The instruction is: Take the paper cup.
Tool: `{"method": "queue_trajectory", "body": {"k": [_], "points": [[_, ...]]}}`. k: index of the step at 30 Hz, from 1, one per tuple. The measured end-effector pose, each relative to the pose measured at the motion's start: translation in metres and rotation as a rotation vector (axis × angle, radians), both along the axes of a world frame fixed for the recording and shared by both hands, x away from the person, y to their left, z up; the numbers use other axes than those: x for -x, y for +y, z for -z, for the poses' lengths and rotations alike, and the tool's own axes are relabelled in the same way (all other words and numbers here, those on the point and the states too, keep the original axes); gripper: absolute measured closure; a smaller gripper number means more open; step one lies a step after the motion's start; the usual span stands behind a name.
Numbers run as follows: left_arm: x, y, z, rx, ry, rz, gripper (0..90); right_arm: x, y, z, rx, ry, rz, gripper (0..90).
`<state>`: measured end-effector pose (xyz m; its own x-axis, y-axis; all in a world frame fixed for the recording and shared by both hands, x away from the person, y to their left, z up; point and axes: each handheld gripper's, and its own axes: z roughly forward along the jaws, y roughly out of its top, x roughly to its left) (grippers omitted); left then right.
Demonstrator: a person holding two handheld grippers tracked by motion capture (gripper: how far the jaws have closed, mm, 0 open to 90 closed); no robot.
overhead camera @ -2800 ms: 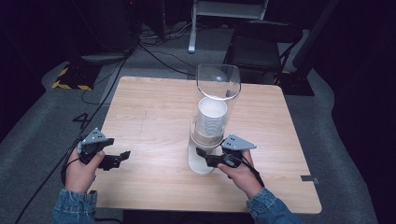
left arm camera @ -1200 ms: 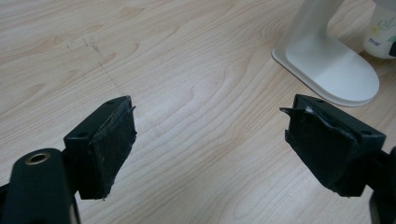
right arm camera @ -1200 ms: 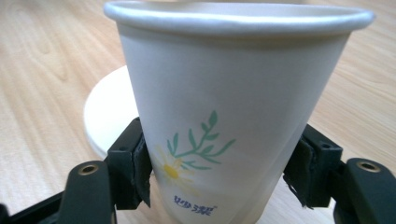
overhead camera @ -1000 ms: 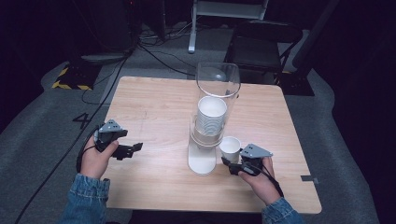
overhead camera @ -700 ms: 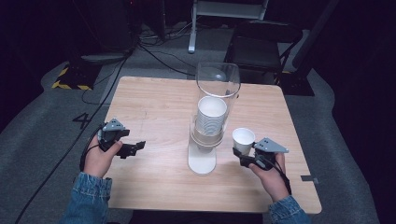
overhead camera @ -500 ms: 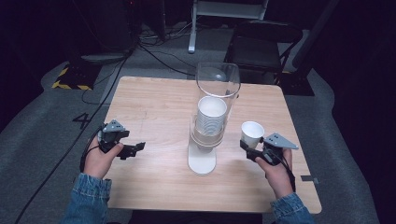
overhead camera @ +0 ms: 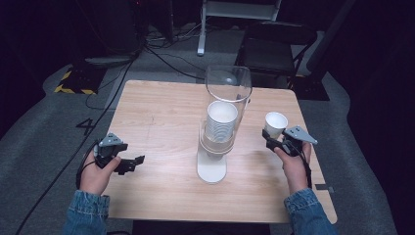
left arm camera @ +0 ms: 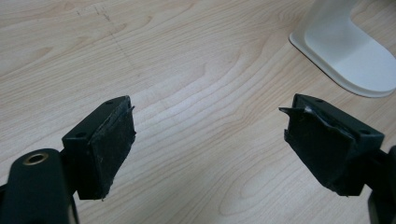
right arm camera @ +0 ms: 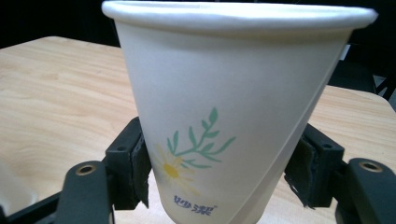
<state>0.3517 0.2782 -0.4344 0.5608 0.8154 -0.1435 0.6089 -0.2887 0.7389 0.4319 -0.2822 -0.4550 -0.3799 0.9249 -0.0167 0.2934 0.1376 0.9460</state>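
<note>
The right claw [overhead camera: 272, 138] grips a paper cup [overhead camera: 275, 124] by its lower part. In the right gripper view the pads [right arm camera: 140, 172] press the cup's [right arm camera: 224, 112] sides, though the jaws have just eased open a bit. The cup is upright, up off the desk [overhead camera: 161, 107], near its right edge. The cup holder [overhead camera: 218, 132] with its stack stands mid-desk, to the cup's left. The left claw [overhead camera: 131, 164] is open with nothing in it, low by the left edge near the front.
</note>
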Motion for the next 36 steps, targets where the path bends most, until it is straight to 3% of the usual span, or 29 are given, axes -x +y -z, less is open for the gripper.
{"method": "queue_trajectory", "body": {"k": [8, 16, 29, 36], "points": [[0.008, 0.007, 0.003, -0.001, 0.003, -0.008, 15.7, -0.021, -0.001, 0.013, -0.008, 0.072, 0.041, 32.0], [0.012, 0.009, 0.003, -0.003, -0.013, -0.001, 15.7, -0.032, -0.002, 0.031, 0.004, 0.117, 0.039, 31.8], [0.009, 0.007, 0.005, -0.016, 0.002, 0.01, 15.7, -0.033, 0.0, 0.045, 0.049, 0.237, 0.014, 31.3], [0.008, 0.006, 0.006, -0.016, 0.013, 0.001, 15.7, -0.031, 0.0, 0.045, 0.059, 0.261, 0.001, 31.1]]}}
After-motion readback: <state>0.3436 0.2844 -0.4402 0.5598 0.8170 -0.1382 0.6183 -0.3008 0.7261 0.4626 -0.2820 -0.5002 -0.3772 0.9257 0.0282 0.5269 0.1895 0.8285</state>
